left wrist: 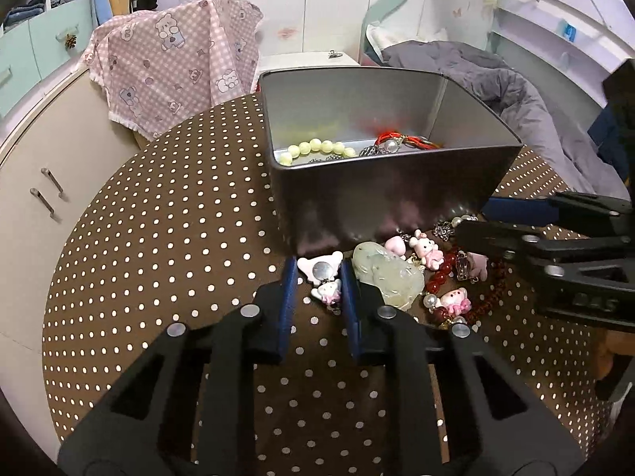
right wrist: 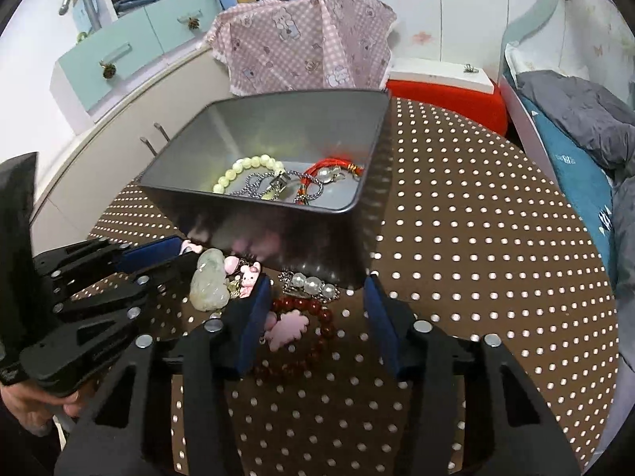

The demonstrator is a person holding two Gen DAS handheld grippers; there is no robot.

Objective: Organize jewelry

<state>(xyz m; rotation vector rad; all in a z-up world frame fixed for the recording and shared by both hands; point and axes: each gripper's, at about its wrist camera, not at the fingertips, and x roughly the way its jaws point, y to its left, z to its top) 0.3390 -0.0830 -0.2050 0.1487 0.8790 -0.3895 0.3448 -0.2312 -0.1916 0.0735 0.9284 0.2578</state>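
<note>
Left tool (left wrist: 317,277): my jaws have narrowed round a pink charm (left wrist: 320,271) before the tin; whether the pads press it I cannot tell.
Right tool (right wrist: 317,305): my jaws stand apart, nothing gripped, straddling the red beads (right wrist: 313,311) and a pink cloud piece (right wrist: 286,330).
Desk (left wrist: 158,238): round, brown cloth with white dots, carrying everything.
Tin (right wrist: 278,234): grey, open-topped, at mid-desk.
In tin: a green bead bracelet (right wrist: 242,170), a red cord (right wrist: 331,168), silver chain (right wrist: 258,186).
Loose pile: touching the tin's near wall, between my tools.
Jade stone (left wrist: 391,279): just right of my left tool.
Pearls (right wrist: 313,283): against the tin.
</note>
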